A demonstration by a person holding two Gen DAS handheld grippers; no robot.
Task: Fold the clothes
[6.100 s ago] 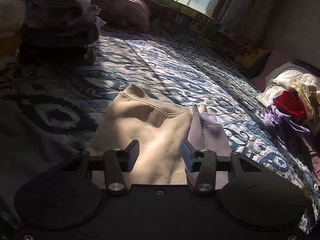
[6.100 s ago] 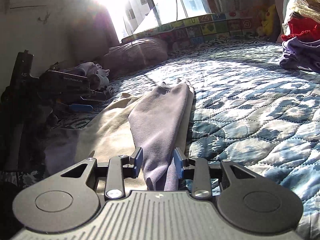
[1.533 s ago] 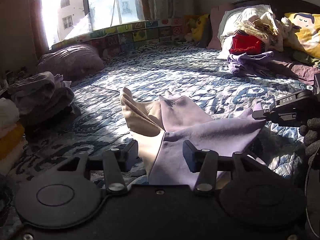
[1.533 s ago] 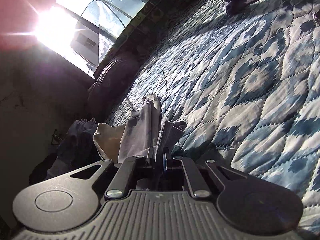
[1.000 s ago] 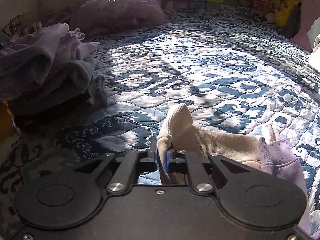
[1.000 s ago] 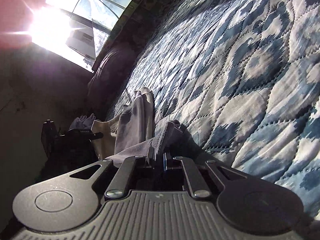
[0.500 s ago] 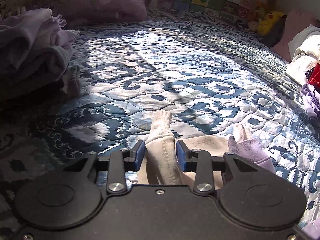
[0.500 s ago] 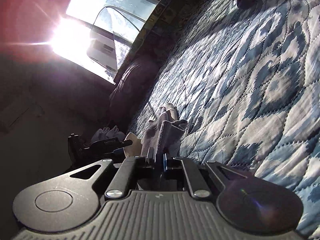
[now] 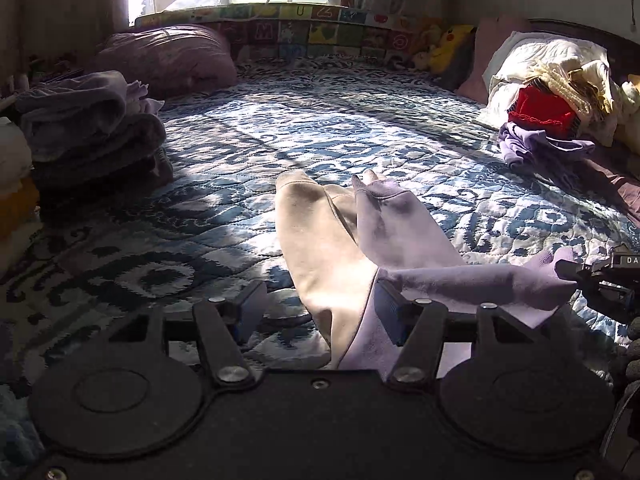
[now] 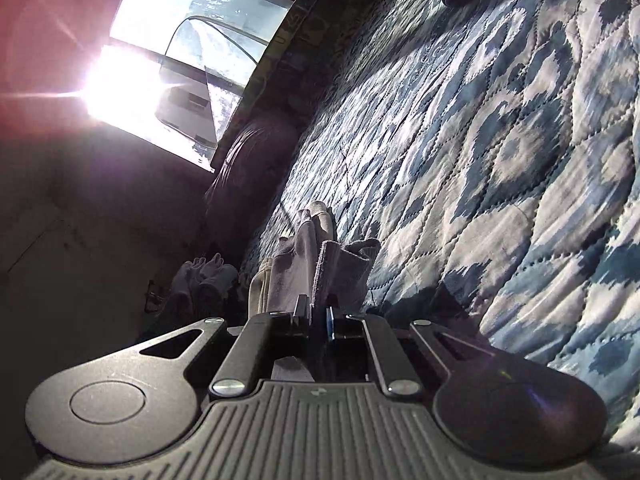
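A two-tone garment lies on the quilted bed, one half beige and one half lilac, with both cuffed ends pointing toward the window. My left gripper is open just above its near end, the beige cloth showing between the fingers, which are apart from it. A lilac flap stretches right to my right gripper, which pinches its ribbed end. In the right wrist view that gripper is shut on the lilac cloth, and the rest of the garment trails beyond.
A stack of folded clothes sits at the left of the blue patterned quilt. An unfolded heap with red and purple items lies at the right. A purple pillow rests under the window. A gloved hand shows at the right edge.
My left gripper has opened wider and drawn back from the beige cuff it straddled. The right gripper stays shut on the lilac cloth, holding it out to the right.
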